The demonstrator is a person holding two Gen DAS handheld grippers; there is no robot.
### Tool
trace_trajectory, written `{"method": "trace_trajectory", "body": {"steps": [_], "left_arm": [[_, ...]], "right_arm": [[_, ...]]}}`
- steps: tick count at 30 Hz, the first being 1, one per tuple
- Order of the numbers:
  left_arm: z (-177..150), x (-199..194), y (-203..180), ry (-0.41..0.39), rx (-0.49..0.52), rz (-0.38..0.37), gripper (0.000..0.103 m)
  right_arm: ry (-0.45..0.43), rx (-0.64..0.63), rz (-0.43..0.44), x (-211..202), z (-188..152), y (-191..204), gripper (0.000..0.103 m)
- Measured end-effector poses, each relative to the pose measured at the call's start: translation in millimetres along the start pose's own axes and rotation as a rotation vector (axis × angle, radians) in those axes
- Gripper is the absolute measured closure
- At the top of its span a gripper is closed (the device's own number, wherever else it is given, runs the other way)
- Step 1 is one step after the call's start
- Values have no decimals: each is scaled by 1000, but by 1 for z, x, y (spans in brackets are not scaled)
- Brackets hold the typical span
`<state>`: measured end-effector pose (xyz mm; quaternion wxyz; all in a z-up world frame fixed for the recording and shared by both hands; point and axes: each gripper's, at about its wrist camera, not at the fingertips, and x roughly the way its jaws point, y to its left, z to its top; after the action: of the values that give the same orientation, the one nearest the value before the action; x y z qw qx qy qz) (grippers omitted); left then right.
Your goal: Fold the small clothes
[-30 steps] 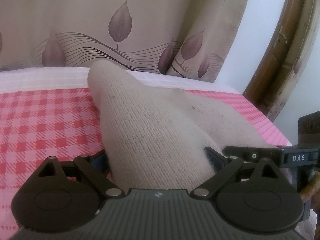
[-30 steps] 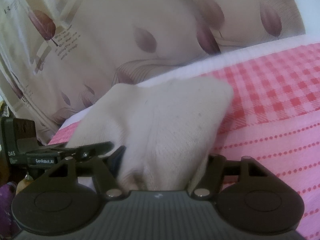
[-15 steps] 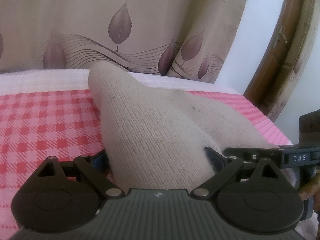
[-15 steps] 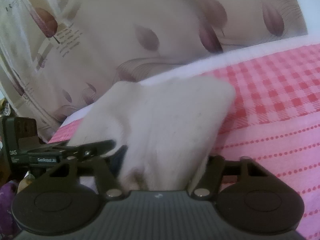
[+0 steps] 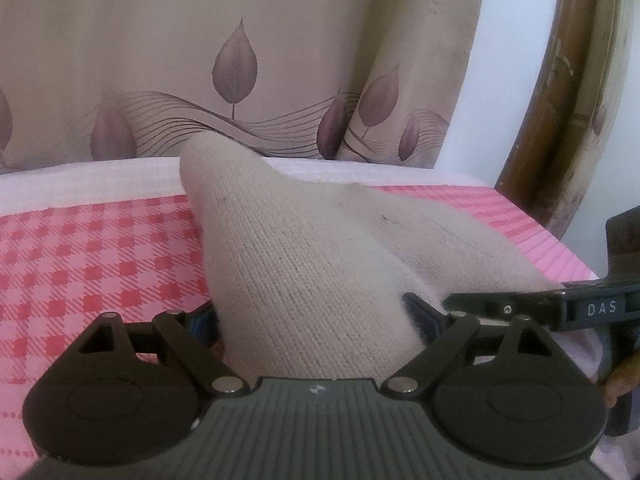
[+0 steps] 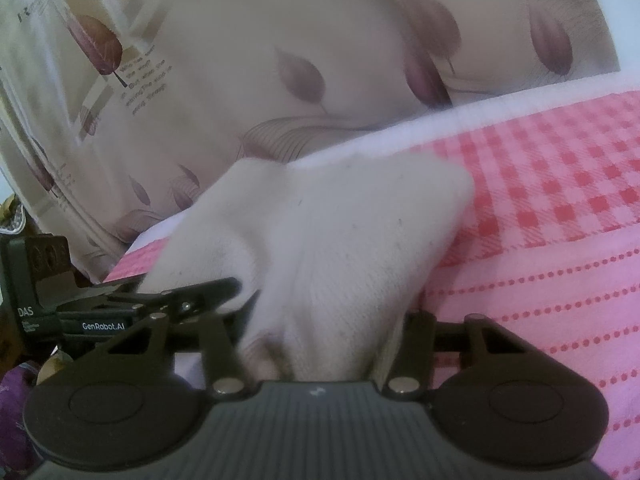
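A small beige knitted garment point(image 5: 320, 256) lies raised over the pink checked bedcover point(image 5: 100, 248). My left gripper point(image 5: 312, 320) is shut on its near edge, the cloth bunched between the jaws and hiding the fingertips. The right gripper shows at the right of the left wrist view point(image 5: 520, 304), clamped on the same edge. In the right wrist view the garment point(image 6: 340, 248) fills the middle, and my right gripper point(image 6: 324, 344) is shut on it. The left gripper shows there at the left point(image 6: 192, 292), pinching the cloth.
A beige curtain with purple leaf prints point(image 5: 232, 64) hangs right behind the bed. A brown wooden frame point(image 5: 560, 100) stands at the right. The bedcover's white border point(image 5: 100, 176) runs along the far edge. The dotted pink cover point(image 6: 560, 300) spreads to the right.
Both grippers keep their hold on the garment. The views have shifted slightly, with the curtain a little lower and the garment a little further away.
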<state>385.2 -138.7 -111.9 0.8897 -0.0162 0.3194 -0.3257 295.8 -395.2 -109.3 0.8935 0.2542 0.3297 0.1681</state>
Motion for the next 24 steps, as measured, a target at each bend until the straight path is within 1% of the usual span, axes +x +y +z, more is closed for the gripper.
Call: {"method": "trace_trajectory", "body": {"steps": [6, 10, 14, 17, 19, 24], "left_arm": [[-1, -2, -4, -10, 20, 26, 12], [-1, -5, -11, -25, 54, 62, 13], [-2, -14, -21, -32, 72, 98, 23], [-4, -20, -29, -44, 113, 121, 29], [-5, -24, -30, -47, 111, 120, 32], [-3, -33, -24, -39, 70, 99, 40]], "right_arm": [[-8, -26, -17, 0, -1, 4, 50], [-15, -29, -26, -2, -2, 8, 52], [-33, 21, -15, -7, -5, 7, 57], [-49, 52, -4, -11, -8, 8, 59], [-55, 71, 5, -14, -10, 8, 60], [-70, 137, 38, -22, -13, 11, 61]]}}
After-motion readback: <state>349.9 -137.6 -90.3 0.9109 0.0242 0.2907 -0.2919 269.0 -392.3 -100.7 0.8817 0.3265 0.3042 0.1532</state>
